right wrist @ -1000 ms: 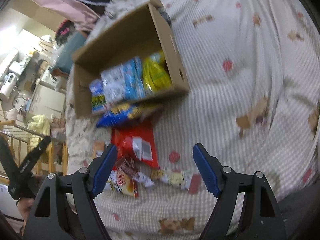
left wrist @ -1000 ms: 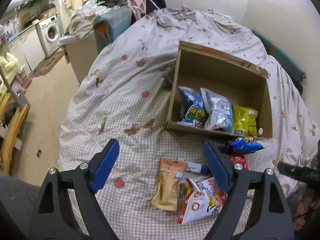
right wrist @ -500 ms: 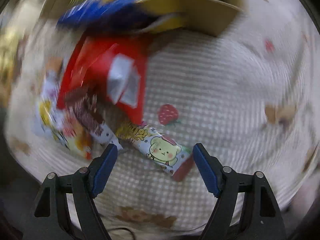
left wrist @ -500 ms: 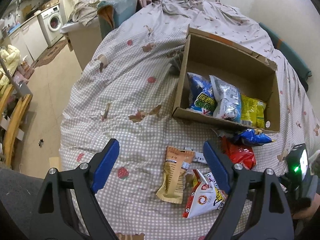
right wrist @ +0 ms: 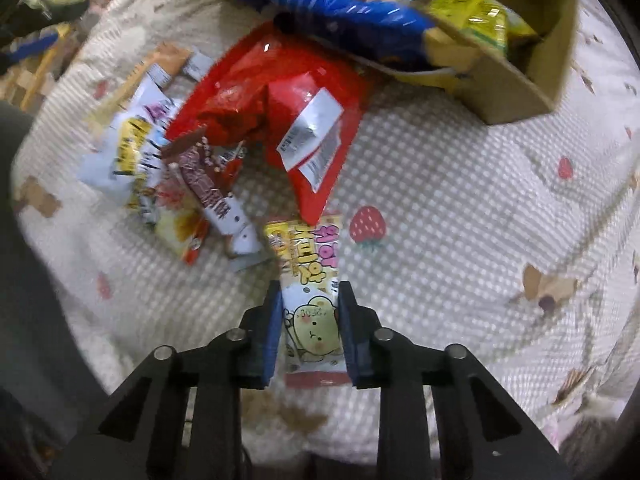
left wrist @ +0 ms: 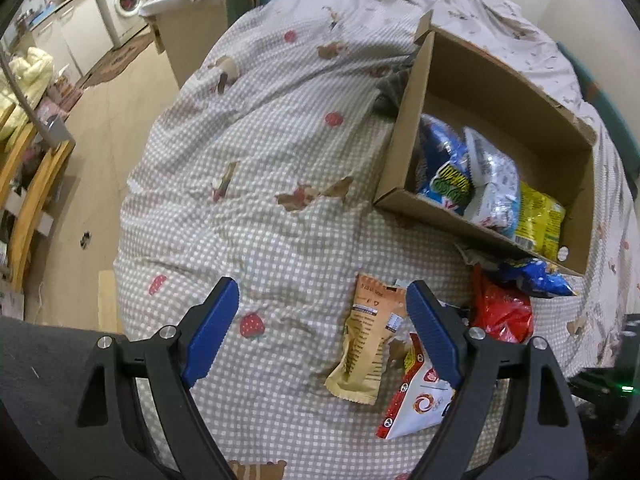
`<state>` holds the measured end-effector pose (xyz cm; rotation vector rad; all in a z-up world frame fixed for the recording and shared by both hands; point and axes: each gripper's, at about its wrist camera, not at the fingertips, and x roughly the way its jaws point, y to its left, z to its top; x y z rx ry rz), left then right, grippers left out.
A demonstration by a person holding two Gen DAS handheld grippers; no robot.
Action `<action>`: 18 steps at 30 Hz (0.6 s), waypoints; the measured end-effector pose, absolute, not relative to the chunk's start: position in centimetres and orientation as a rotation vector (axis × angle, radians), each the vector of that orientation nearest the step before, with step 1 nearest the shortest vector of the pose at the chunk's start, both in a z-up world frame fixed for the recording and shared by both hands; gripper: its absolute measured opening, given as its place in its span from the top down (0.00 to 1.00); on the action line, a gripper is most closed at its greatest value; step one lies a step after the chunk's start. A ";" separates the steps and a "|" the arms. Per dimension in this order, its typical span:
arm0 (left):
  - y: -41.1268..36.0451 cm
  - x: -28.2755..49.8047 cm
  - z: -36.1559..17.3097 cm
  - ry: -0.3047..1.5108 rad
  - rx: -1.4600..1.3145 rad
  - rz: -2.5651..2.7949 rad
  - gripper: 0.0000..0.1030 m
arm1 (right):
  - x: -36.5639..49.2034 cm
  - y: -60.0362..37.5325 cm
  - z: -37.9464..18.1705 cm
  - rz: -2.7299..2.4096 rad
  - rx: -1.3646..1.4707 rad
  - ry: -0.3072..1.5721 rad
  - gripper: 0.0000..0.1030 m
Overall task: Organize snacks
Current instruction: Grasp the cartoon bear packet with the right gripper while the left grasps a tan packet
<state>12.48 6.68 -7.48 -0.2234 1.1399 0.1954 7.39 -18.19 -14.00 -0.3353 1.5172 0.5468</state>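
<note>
- Closing on a yellow-and-white snack bar (right wrist: 310, 300), the right gripper (right wrist: 308, 332) is seen pointing down at the bedspread (right wrist: 460, 208), its blue pads already against the wrapper's two long sides near the lower end.
- The bar is found lying flat on the bedspread at the near end of the loose snack pile, with its far end touching the tip of a red bag (right wrist: 280, 104).
- For a good grip, the wrapper should be pinched across its width and lifted straight up, so that the red bag is not dragged along.
- The cardboard box (left wrist: 496, 92) is placed near the bed's far right edge; a blue bag, a silver one and a yellow one are already stood along its near wall, and space is left behind them.
- A blue packet (right wrist: 340, 12) is draped outside the box's near wall, above the red bag, and could be knocked on the way in.
- The left gripper (left wrist: 322, 332) is held wide open over the bedspread with nothing between its pads; an orange-brown packet (left wrist: 366, 344) and a white-and-red packet (left wrist: 416, 400) are left just beside its right finger.
- A brown chocolate bar (right wrist: 208, 184) and other small wrappers are still to be collected.
</note>
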 end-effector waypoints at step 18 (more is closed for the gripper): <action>3.3 14.0 -14.0 1.366 -0.088 0.120 0.25 | 6.5 -24.4 -4.5 0.613 0.234 1.080 0.74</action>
